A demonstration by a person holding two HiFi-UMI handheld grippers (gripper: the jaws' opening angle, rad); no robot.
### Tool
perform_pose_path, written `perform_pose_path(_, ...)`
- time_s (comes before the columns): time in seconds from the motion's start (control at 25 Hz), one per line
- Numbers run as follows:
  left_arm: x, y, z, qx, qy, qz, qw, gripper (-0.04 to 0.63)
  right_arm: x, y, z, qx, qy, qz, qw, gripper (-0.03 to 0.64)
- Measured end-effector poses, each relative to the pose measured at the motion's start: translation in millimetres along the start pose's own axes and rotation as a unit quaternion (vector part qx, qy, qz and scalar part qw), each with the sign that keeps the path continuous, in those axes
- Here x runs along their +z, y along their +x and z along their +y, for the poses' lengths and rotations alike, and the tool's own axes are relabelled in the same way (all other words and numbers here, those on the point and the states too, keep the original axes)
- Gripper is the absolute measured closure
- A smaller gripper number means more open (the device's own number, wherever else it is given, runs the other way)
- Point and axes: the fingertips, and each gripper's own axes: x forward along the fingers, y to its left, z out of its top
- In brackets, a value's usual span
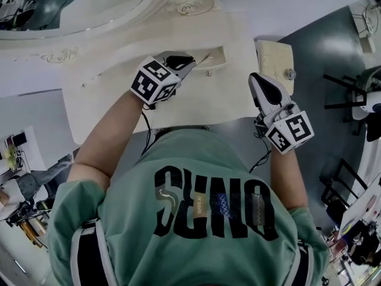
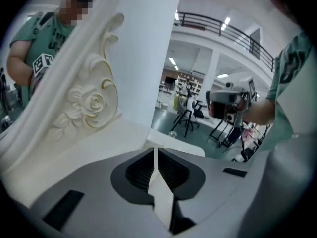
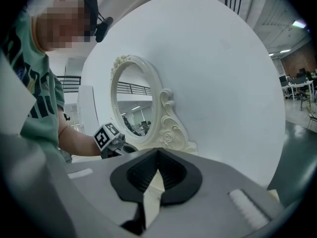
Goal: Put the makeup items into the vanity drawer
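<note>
A small cream drawer (image 1: 216, 57) stands pulled out of the vanity (image 1: 107, 100), with a round knob on its front. My left gripper (image 1: 188, 60) is shut just left of the drawer's opening, with nothing between the fingers (image 2: 156, 150). A thin pale stick (image 1: 202, 58) runs from its tip toward the drawer; I cannot tell what it is. My right gripper (image 1: 258, 80) is also shut and empty (image 3: 157, 152), hanging off the vanity's right edge, tip toward the wall. No other makeup item shows.
A second cream drawer unit (image 1: 274, 57) with a metal knob stands right of the vanity. The oval mirror (image 1: 71, 5) with its carved rose frame (image 2: 86, 103) rises at the back. Chairs and desks (image 1: 351, 94) fill the floor to the right.
</note>
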Motion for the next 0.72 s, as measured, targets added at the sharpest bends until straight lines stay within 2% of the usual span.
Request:
perform_pose_path(0.12, 12, -56, 4, 0.007, -0.048, -0.08, 0.9956, 0.565, 15, 20, 22, 0.025, -0.016, -0.007, 1.0, 0.606)
perform_pose_path(0.28, 15, -146, 19, 0.047, -0.092, -0.167, 0.9804, 0.568, 38, 50, 62, 0.062, -0.039, -0.014, 0.997, 0.606)
perform_pose_path(0.52, -7, -279, 47, 0.123, -0.121, -0.275, 0.9457, 0.591, 72, 113, 130, 0.127, -0.074, -0.021, 0.989, 0.606)
perform_pose_path(0.72, -48, -354, 62, 0.175, -0.153, -0.327, 0.9161, 0.591, 82, 158, 184, 0.168, -0.063, -0.012, 0.984, 0.606)
